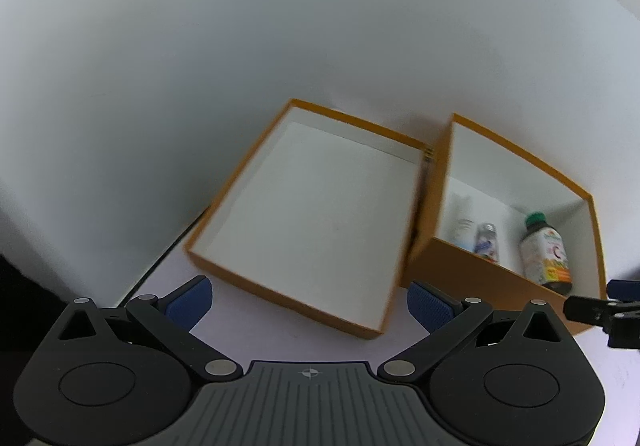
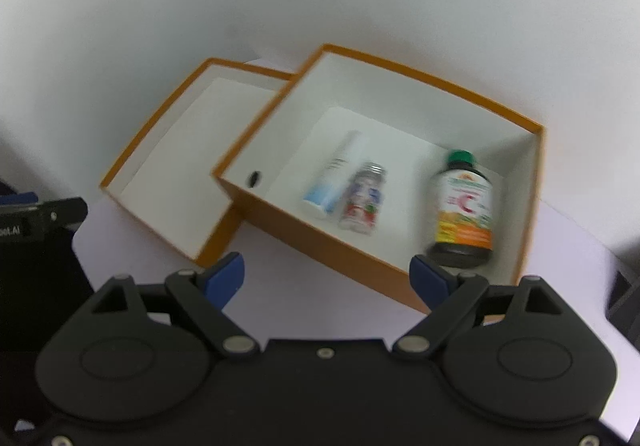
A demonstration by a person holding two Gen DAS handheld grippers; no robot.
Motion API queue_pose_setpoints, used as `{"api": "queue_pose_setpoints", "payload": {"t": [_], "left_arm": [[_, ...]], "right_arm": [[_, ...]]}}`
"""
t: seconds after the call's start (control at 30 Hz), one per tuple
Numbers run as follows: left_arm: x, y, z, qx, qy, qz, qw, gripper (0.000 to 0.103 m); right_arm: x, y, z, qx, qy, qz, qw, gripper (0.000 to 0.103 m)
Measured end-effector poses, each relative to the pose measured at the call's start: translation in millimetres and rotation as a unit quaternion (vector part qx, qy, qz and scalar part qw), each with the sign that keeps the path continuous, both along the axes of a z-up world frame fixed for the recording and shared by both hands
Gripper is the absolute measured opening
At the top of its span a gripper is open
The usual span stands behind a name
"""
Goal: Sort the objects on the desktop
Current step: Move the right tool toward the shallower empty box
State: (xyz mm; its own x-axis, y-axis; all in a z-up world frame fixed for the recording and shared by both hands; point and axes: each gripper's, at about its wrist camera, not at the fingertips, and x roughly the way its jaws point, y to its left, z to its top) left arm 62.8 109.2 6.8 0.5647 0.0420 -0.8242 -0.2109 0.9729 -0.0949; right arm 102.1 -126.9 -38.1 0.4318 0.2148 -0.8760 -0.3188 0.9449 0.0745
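- The left gripper was released, holding nothing, facing the shallow box — bare inside, just ahead of its fingers.
- The deep box stood touching that box's right side; it held a white tube, a small bottle and a green-capped bottle, all lying down.
- Their long axes ran roughly front to back, caps away from the right gripper, which was nearer, released and holding nothing.
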Motion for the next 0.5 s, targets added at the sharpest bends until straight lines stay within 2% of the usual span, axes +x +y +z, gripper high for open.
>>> {"api": "queue_pose_setpoints", "payload": {"t": [0.1, 0.23, 0.3, 0.37, 0.5], "left_arm": [[-8.8, 27.2, -3.3, -0.003, 0.005, 0.025, 0.9997, 0.103], [-19.4, 59.9, -7.2, 0.002, 0.014, 0.047, 0.9988, 0.103], [-26.9, 85.2, -11.0, 0.008, 0.022, 0.065, 0.9976, 0.103], [-31.7, 102.4, -14.0, 0.010, 0.030, 0.079, 0.9964, 0.103], [-37.1, 124.5, -18.4, 0.016, 0.044, 0.085, 0.9952, 0.103]], "right_arm": [[5.1, 33.5, -5.5, -0.005, -0.003, 0.045, 0.999, 0.089], [14.3, 96.4, -19.5, -0.016, -0.017, 0.137, 0.990, 0.089], [22.0, 134.5, -32.5, -0.020, -0.015, 0.198, 0.980, 0.089], [26.7, 158.5, -42.9, -0.033, -0.011, 0.234, 0.972, 0.088], [37.0, 211.1, -77.0, -0.059, 0.009, 0.319, 0.946, 0.087]]}}
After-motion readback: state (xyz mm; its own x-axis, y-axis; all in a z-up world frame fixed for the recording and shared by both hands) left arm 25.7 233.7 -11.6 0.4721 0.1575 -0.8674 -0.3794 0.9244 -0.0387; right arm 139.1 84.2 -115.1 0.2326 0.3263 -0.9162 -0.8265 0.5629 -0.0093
